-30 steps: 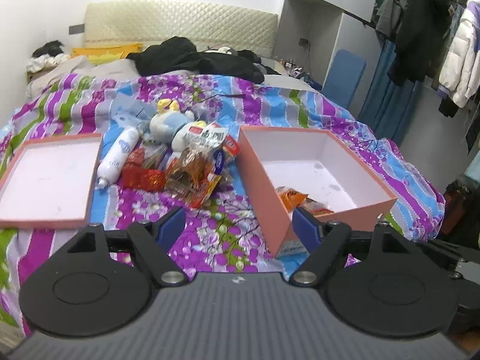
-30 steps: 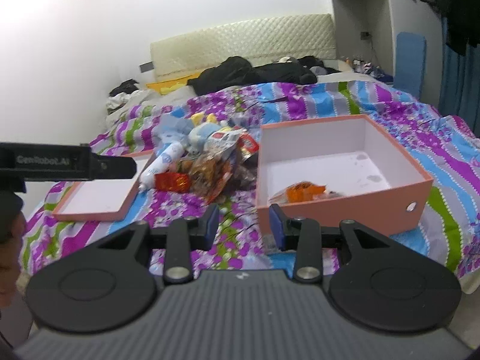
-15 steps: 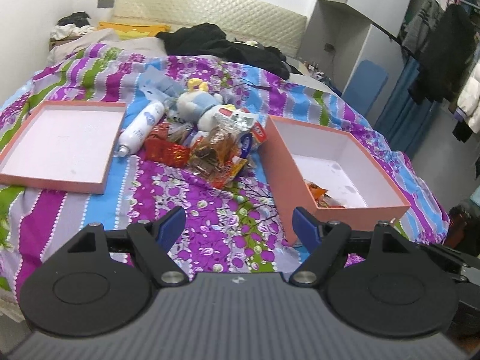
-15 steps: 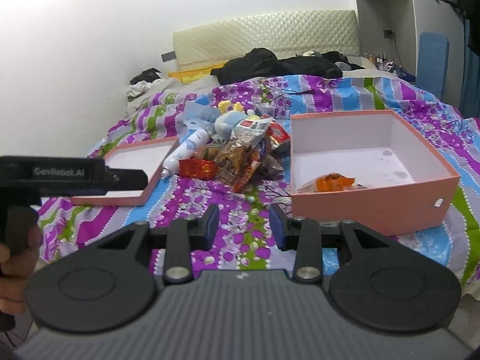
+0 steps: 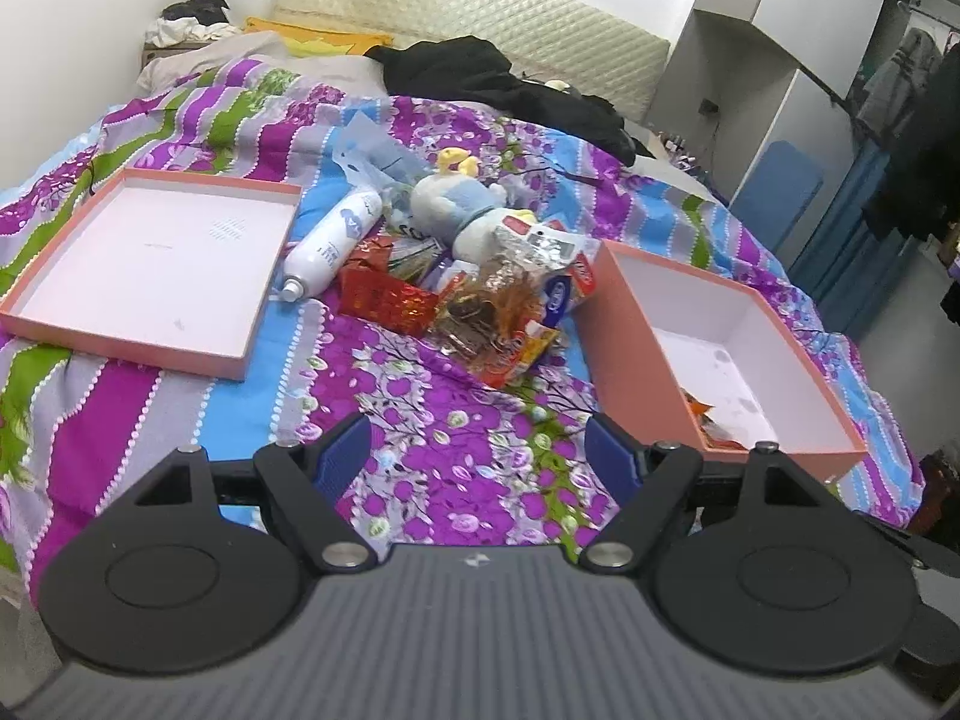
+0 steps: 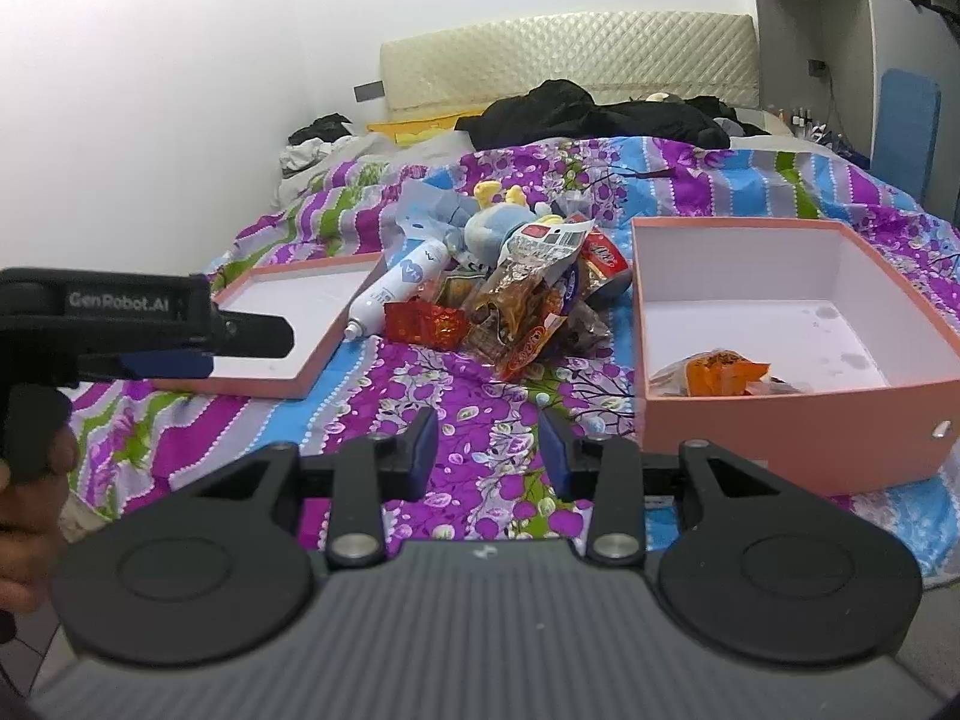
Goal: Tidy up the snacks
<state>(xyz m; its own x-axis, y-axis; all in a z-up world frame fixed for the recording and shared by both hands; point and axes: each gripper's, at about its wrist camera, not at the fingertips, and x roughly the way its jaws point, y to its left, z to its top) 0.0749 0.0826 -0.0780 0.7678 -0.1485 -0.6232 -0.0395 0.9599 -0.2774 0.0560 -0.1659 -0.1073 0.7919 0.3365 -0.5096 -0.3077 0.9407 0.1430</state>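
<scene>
The near wall of the salmon-pink cardboard box (image 5: 636, 354) hides most of the orange snack packet (image 5: 699, 405) inside it in the left wrist view. Print on the crinkly clear snack bags (image 6: 528, 294) is too small to read. The person's hand (image 6: 27, 498) is cut off by the picture's left edge.

Left gripper (image 5: 477, 444) tilted down over the bedspread (image 5: 456, 450), jaws wide apart, nothing between them. Right gripper (image 6: 489, 441) beside it, above the same bedspread, jaws narrower, gap empty too.
</scene>
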